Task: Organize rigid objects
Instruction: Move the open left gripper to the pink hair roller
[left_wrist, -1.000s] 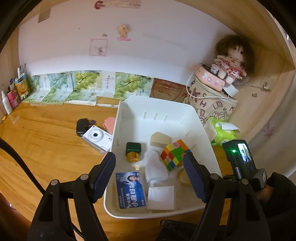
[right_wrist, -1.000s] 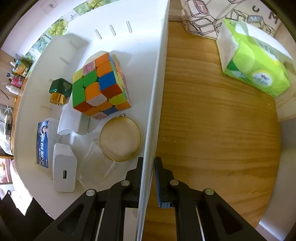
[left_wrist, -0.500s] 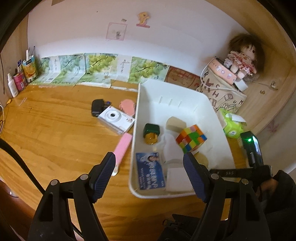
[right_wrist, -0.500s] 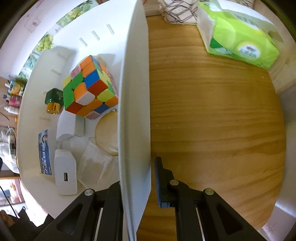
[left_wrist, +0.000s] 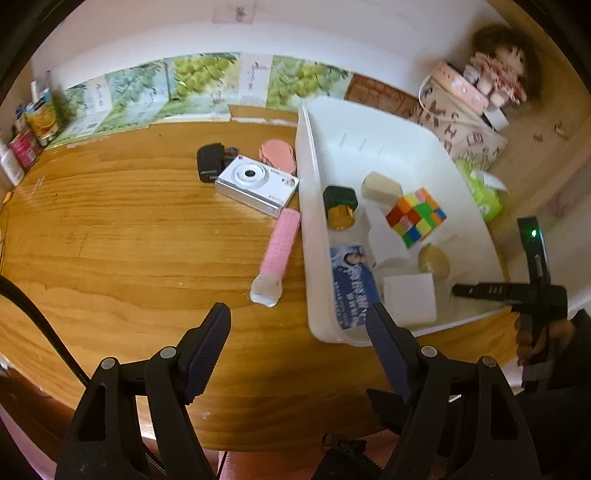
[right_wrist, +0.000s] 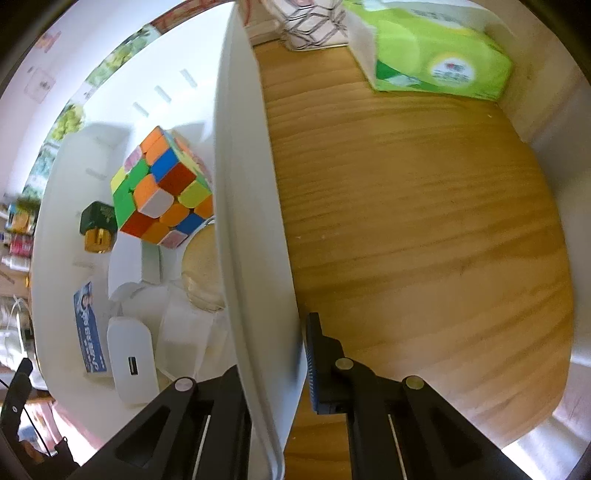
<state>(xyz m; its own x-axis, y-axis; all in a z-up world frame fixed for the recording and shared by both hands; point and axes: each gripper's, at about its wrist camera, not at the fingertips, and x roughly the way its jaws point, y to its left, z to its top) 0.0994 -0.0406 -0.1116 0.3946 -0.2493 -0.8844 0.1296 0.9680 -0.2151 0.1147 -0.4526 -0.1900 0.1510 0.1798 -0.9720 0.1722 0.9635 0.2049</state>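
Lying just ahead of the wide-apart, empty left tool (left_wrist: 297, 332), the pink roller (left_wrist: 277, 251) points away along the desk (left_wrist: 110, 240), beside the bin (right_wrist: 251, 229) the right tool (right_wrist: 295, 354) clamps by its wall.

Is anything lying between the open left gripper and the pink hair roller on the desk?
Nothing visible does. The left gripper hangs open over bare wood, and the pink hair roller lies just ahead of it, beside the white bin's left wall.

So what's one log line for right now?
right gripper: shut on bin wall | left gripper: open, empty | pink comb, camera: on table
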